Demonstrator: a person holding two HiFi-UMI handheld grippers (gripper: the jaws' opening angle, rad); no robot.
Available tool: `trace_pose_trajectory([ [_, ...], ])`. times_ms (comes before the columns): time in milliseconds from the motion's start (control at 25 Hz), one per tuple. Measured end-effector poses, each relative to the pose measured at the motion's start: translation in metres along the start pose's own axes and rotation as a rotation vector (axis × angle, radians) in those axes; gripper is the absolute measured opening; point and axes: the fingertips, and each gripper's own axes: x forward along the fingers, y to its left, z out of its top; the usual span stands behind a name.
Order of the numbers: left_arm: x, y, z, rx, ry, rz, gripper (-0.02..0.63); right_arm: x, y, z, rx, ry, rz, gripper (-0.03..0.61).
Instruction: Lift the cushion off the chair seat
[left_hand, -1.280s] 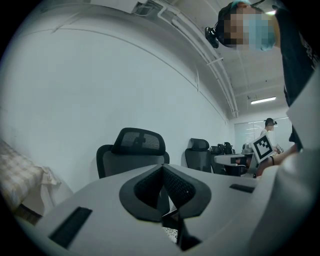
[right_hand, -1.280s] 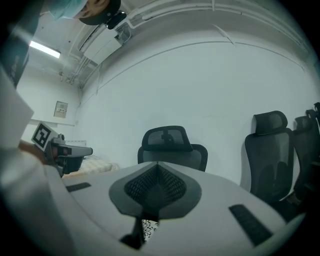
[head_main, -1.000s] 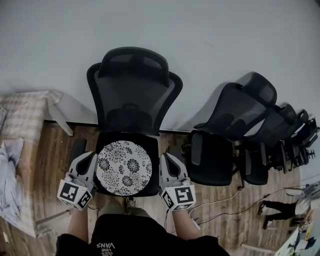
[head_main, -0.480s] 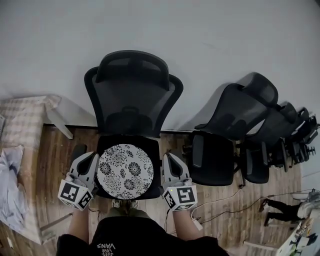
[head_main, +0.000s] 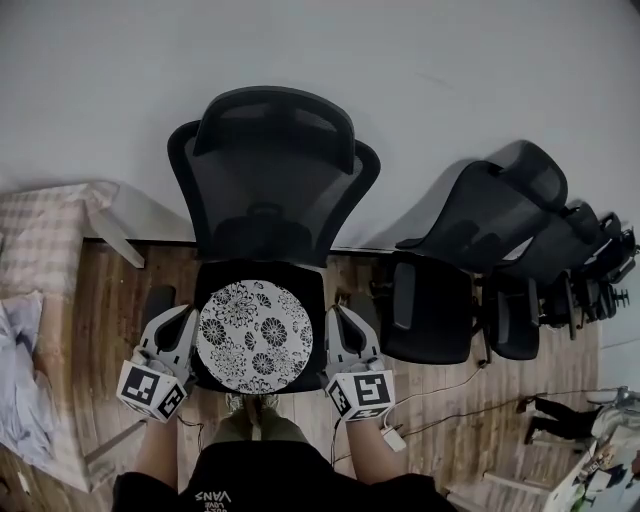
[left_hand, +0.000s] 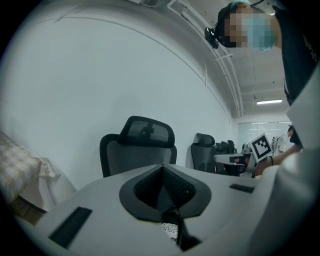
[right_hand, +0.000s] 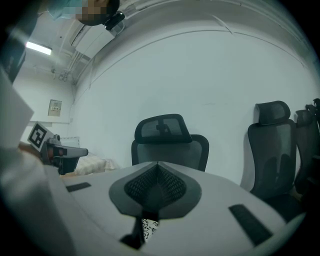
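A round white cushion with black flowers (head_main: 255, 335) lies on the seat (head_main: 305, 275) of a black mesh office chair (head_main: 270, 170). My left gripper (head_main: 186, 318) lies along the cushion's left edge and my right gripper (head_main: 334, 316) along its right edge. Both point toward the backrest. I cannot tell if either touches the cushion. In the left gripper view the left gripper (left_hand: 162, 167) is shut, with a sliver of cushion (left_hand: 170, 231) showing below it. The right gripper (right_hand: 158, 164) is shut too, above a bit of cushion (right_hand: 148, 227).
A row of black office chairs (head_main: 440, 300) stands close on the right. A table with a checked cloth (head_main: 40, 240) is at the left, with a white cloth on it. Cables (head_main: 450, 395) run over the wooden floor. A white wall rises behind the chair.
The view has drawn slightly closer to the chair. Both grippers stay shut at the cushion's sides, and the cushion lies on the seat as before.
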Motion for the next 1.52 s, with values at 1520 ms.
trace_pose_trajectory([
  [1520, 0.031, 0.054, -0.150, -0.122, 0.171, 0.035, 0.009, 0.054, -0.015, -0.158, 0.051, 0.211, -0.028, 0.017],
])
